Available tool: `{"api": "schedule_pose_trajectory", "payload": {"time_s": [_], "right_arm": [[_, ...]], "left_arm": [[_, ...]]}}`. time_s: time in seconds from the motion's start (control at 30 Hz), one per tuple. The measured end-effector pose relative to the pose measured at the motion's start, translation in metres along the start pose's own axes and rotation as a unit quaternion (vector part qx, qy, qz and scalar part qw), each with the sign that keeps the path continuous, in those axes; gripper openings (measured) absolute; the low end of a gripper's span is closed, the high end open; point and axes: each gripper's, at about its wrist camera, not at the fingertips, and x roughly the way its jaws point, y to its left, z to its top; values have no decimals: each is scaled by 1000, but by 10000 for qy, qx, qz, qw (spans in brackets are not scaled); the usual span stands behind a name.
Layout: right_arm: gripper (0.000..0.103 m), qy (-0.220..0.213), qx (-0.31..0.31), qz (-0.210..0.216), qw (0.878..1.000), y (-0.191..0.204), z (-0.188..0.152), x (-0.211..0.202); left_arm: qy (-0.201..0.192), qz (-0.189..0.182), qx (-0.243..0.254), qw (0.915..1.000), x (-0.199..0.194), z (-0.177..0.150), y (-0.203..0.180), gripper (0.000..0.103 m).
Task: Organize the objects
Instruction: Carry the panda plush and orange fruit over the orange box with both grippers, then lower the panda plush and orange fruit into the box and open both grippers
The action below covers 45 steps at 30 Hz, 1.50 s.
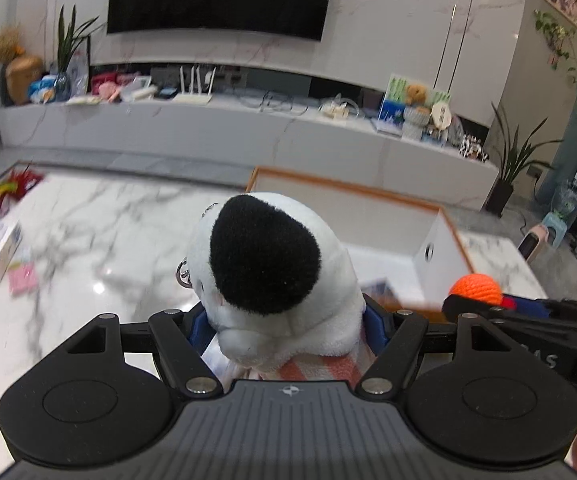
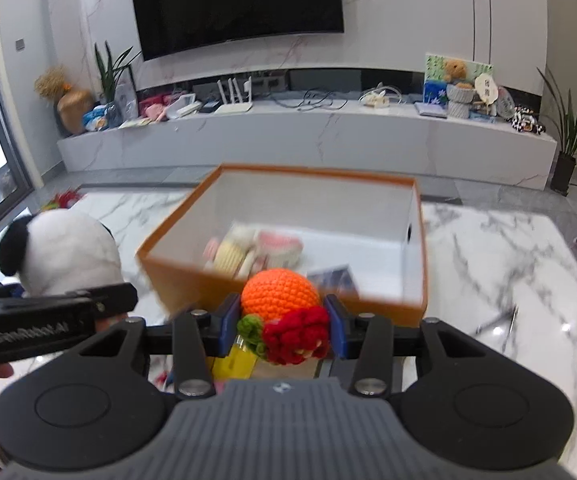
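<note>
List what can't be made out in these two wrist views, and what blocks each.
- Panda plush toy, left wrist view: its face is turned away and its lower body is hidden behind the left hand-held gripper.
- Soft items in the orange box, right wrist view: motion blur, and the crochet orange covers part.
- Yellow item under the right hand-held gripper: mostly hidden.
- Feathery red object at the table's far corner: blurred.
</note>
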Motion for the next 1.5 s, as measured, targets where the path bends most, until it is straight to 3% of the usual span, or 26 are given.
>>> {"api": "schedule_pose_trajectory", "payload": {"time_s": [0.17, 0.3, 0.63, 0.87, 1.5], "right_arm": [[47, -35, 97, -17, 9999, -9, 33, 34], [47, 122, 71, -105, 9998, -16, 40, 74], [47, 996, -73, -141, 9949, -26, 25, 158], [47, 1261, -56, -113, 9919, -31, 15, 172], [48, 1433, 137, -407, 9887, -34, 6, 191]], "left_arm": [[49, -181, 98, 9998, 41, 37, -11, 83], [123, -195, 218, 9995, 83, 51, -19, 83], [763, -263, 538, 9953, 153, 38, -38, 83], [1240, -152, 839, 9886, 170, 21, -49, 83], [1514, 22, 707, 9859, 191, 17, -50, 82]]}}
